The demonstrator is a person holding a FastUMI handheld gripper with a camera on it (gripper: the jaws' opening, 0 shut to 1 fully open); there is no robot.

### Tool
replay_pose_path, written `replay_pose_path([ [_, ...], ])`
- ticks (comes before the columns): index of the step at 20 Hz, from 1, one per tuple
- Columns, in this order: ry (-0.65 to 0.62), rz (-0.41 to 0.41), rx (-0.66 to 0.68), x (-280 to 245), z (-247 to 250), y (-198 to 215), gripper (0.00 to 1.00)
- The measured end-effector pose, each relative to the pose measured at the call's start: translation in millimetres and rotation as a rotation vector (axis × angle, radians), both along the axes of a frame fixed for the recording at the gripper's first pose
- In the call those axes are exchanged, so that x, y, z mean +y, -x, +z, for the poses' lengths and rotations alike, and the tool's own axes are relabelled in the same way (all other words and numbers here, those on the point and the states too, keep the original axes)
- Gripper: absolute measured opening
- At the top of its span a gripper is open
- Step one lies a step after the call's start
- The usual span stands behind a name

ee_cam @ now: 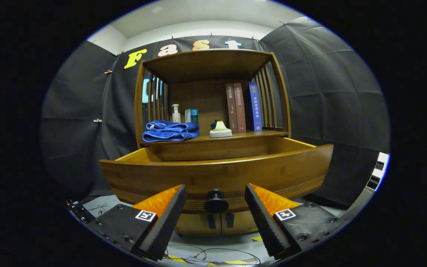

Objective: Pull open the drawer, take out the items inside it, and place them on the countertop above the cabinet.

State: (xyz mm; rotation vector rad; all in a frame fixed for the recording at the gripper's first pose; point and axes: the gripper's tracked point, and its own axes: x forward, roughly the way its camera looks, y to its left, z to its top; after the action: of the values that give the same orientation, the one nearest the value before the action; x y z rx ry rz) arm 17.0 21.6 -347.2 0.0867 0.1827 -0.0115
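Wooden and warm brown, the drawer [217, 174] stands pulled well out of the cabinet [213, 111], its curved front filling the middle of the frame and its inside hidden from this low angle, so what lies in it cannot be told. Dead centre at the bottom of that front sits the dark round knob [216, 201], and the gripper [215, 196] frames it neatly: the jaws stand wide apart, one finger to each side of the knob, neither touching it, nothing held between them. The knob lies level with the fingertips, right in the gap, and the drawer front rises just beyond them. Above the drawer, the bench [206, 138] carries a folded blue towel [170, 131] at centre left, a white pump bottle [176, 113] and a teal box [191, 115] behind it, and a small pale object [220, 130] near the middle. To the right of that, three books [243, 107] stand upright, two brown and one blue, against the slatted side. Below the drawer, two small handles [220, 220] show on the lower doors, and cables [213, 254] trail across the floor at the bottom of the frame, between the fingers.
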Motion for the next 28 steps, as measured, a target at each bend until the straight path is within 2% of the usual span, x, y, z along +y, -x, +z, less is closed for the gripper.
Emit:
replay_pose_path([
  [7,0.024,0.026,0.059,9.2,-26.6,-21.0,1.00],
  [15,-0.010,-0.005,0.057,-1.0,-33.7,-34.0,0.98],
  [19,0.053,0.003,0.085,-2.6,-34.0,-35.2,0.98],
  [28,0.035,0.018,0.099,-3.9,-34.1,-83.5,1.00],
])
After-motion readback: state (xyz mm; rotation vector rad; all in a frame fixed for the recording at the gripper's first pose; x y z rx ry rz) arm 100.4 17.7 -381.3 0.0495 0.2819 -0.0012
